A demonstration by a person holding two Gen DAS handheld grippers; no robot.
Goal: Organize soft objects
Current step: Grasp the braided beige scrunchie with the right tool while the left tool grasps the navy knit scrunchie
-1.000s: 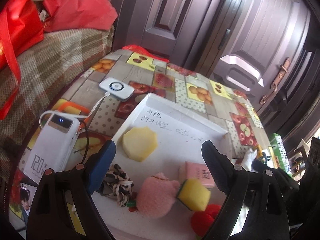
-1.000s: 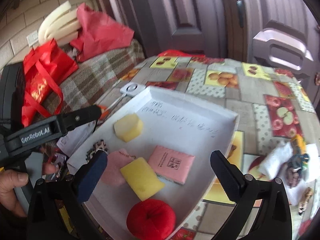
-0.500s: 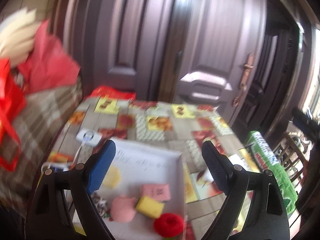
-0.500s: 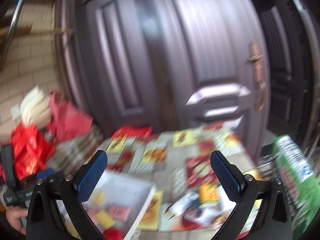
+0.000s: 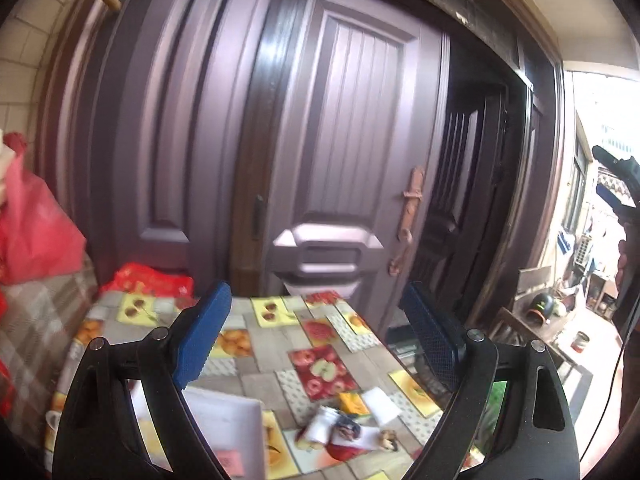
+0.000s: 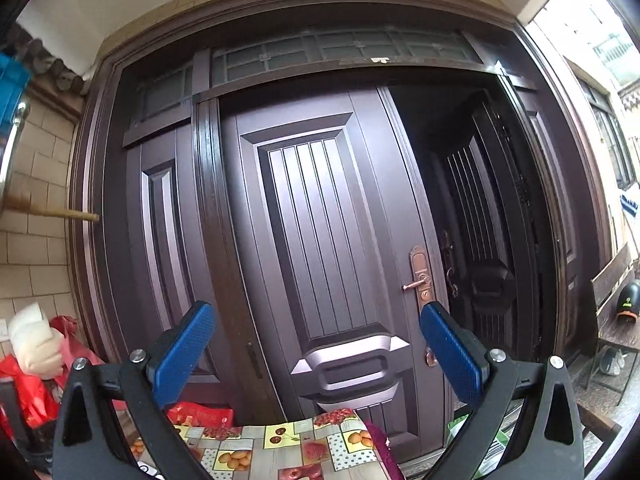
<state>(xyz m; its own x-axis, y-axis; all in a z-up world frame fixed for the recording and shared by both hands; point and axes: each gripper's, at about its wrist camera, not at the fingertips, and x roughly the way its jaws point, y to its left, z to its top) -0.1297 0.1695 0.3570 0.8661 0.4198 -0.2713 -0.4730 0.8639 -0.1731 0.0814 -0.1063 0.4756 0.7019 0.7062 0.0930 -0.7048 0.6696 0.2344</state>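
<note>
Two grippers are showing, the left gripper (image 5: 316, 340) and the right gripper (image 6: 316, 350), each bearing two blue pads spread wide with nothing between them. One table (image 5: 264, 344) is sitting in front of the doors. On the table, one white tray (image 5: 232, 424) is lying, holding one pink packet (image 5: 232, 460). Beside the tray, one small heap of oddments (image 5: 348, 432) is resting, too blurred for counting. Behind the table, two door handles (image 5: 408, 220) are showing.

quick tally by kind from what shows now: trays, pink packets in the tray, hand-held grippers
white tray: 1
pink packet in it: 1 showing, rest of tray hidden
hand-held gripper: 2, left hand-held gripper and right hand-held gripper, both open
total: 4
</note>
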